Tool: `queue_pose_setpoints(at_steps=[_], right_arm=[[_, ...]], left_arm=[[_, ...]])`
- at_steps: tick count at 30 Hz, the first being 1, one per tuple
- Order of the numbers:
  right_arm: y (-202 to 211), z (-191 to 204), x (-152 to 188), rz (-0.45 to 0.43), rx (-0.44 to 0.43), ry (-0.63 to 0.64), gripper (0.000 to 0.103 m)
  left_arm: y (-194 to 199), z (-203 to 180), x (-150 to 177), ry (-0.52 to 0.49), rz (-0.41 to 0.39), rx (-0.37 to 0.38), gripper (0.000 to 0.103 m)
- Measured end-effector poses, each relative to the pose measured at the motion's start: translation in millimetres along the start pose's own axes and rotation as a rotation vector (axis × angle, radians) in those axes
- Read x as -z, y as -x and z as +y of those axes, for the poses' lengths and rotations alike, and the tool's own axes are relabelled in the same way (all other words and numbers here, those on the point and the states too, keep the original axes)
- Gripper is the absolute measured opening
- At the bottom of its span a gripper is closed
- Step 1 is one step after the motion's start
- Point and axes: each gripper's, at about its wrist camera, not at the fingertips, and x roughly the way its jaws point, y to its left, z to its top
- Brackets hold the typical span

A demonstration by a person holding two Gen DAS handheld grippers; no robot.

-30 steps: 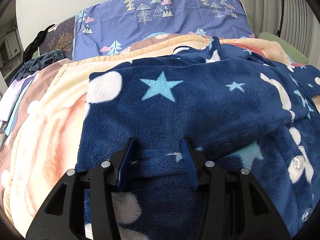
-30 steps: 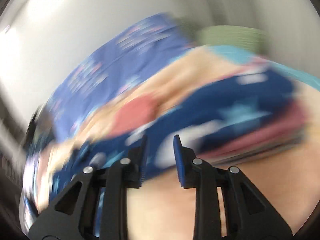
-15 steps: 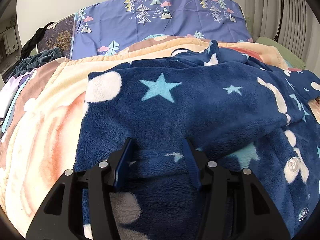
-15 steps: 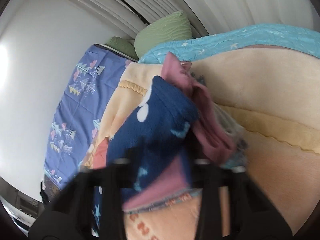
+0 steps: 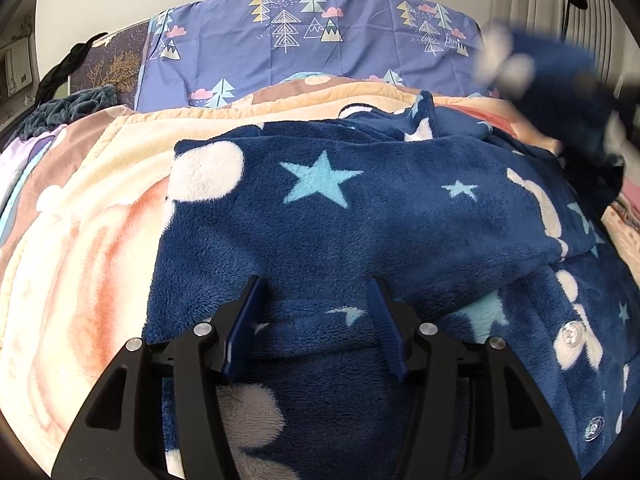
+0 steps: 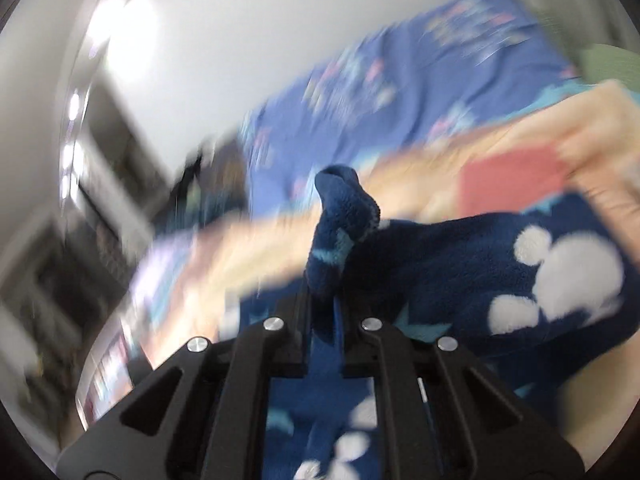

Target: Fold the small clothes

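Observation:
A navy fleece garment (image 5: 360, 216) with light-blue stars and white shapes lies on a peach blanket (image 5: 80, 240) on the bed. My left gripper (image 5: 316, 320) is open, its fingers resting on the garment's near fold. My right gripper (image 6: 322, 300) is shut on a bunched end of the same garment (image 6: 340, 220), which sticks up from the jaws. In the left wrist view that lifted end shows blurred at the upper right (image 5: 552, 80). The right wrist view is motion-blurred.
A purple pillow with tree prints (image 5: 304, 52) stands at the head of the bed. Dark clothes (image 5: 72, 108) lie at the far left. Snap buttons (image 5: 570, 330) show on the garment's right part. A green pillow (image 6: 612, 64) sits at the far right.
My right gripper has closed on an end of the navy garment and swung it up and leftward; it now appears raised in the left wrist view. The left gripper has barely moved.

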Motion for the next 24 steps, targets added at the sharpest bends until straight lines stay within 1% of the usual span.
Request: queue_pose_setpoints(at_steps=[1, 3, 4, 5, 6, 7, 8, 9, 10, 12, 13, 15, 16, 17, 18, 19, 21, 22, 23, 24], right_arm=[[-22.7, 8.1, 20.2, 0.08, 0.012, 0.032, 0.009], [-43.2, 10.0, 41.5, 0.166, 0.032, 0.041, 0.01], [-49.3, 5.8, 51.8, 0.191, 0.038, 0.029, 0.011], [-49.9, 6.1, 56.4, 0.19, 0.036, 0.019, 0.011], [-47.8, 4.0, 57.8, 0.183, 0.028, 0.01, 0.011], [-43.3, 2.3, 57.8, 0.175, 0.015, 0.004, 0.012], [-40.7, -0.7, 52.0, 0.17, 0.006, 0.005, 0.013], [-37.4, 1.0, 52.7, 0.165, -0.001, 0.01, 0.014], [-36.3, 2.0, 54.7, 0.159, -0.006, 0.019, 0.014], [-38.0, 3.0, 62.4, 0.149, -0.009, 0.026, 0.015], [-38.9, 2.4, 66.0, 0.146, -0.01, 0.025, 0.016], [-37.6, 0.3, 67.6, 0.135, -0.008, 0.033, 0.018], [-34.4, 0.0, 69.0, 0.132, -0.005, 0.039, 0.022], [-28.4, 1.6, 69.4, 0.127, -0.004, 0.054, 0.024], [-21.5, 2.8, 70.3, 0.121, -0.001, 0.07, 0.03], [-15.2, 2.4, 72.4, 0.116, 0.012, 0.082, 0.035], [-5.2, -5.7, 79.4, 0.109, 0.037, 0.074, 0.037], [-1.2, -13.9, 82.2, 0.114, 0.042, 0.044, 0.037], [1.8, -23.6, 83.4, 0.119, 0.044, 0.008, 0.037], [5.6, -35.1, 84.7, 0.119, 0.043, -0.042, 0.037]], left_arm=[[0.2, 1.0, 0.0, 0.004, -0.001, 0.007, 0.057], [0.7, 2.8, 0.2, 0.012, -0.005, 0.027, 0.059], [1.0, 3.9, 0.0, 0.018, -0.007, 0.036, 0.06], [2.5, 6.6, 0.0, 0.031, -0.013, 0.064, 0.064], [5.5, 11.0, 0.0, 0.055, -0.026, 0.115, 0.071], [9.5, 16.0, -0.7, 0.088, -0.042, 0.18, 0.074], [13.8, 21.2, -2.1, 0.133, -0.058, 0.252, 0.075], [18.0, 25.9, -5.9, 0.199, -0.067, 0.346, 0.075], [19.6, 26.5, -10.3, 0.246, -0.068, 0.425, 0.076], [19.6, 19.0, -22.3, 0.307, -0.055, 0.552, 0.078], [17.8, 10.6, -29.0, 0.306, -0.047, 0.59, 0.081], [7.6, -11.9, -42.4, 0.279, -0.014, 0.638, 0.092], [0.6, -22.9, -46.7, 0.268, 0.015, 0.645, 0.092], [-12.1, -36.0, -51.5, 0.254, 0.064, 0.649, 0.092], [-19.8, -41.6, -54.5, 0.253, 0.092, 0.635, 0.092], [-30.8, -49.3, -56.7, 0.263, 0.125, 0.6, 0.092], [-44.7, -58.1, -59.9, 0.301, 0.156, 0.57, 0.092], [-46.6, -60.5, -61.9, 0.317, 0.154, 0.557, 0.09], [-47.1, -63.8, -63.7, 0.321, 0.151, 0.539, 0.072], [-47.5, -69.5, -66.7, 0.299, 0.157, 0.527, 0.045]])
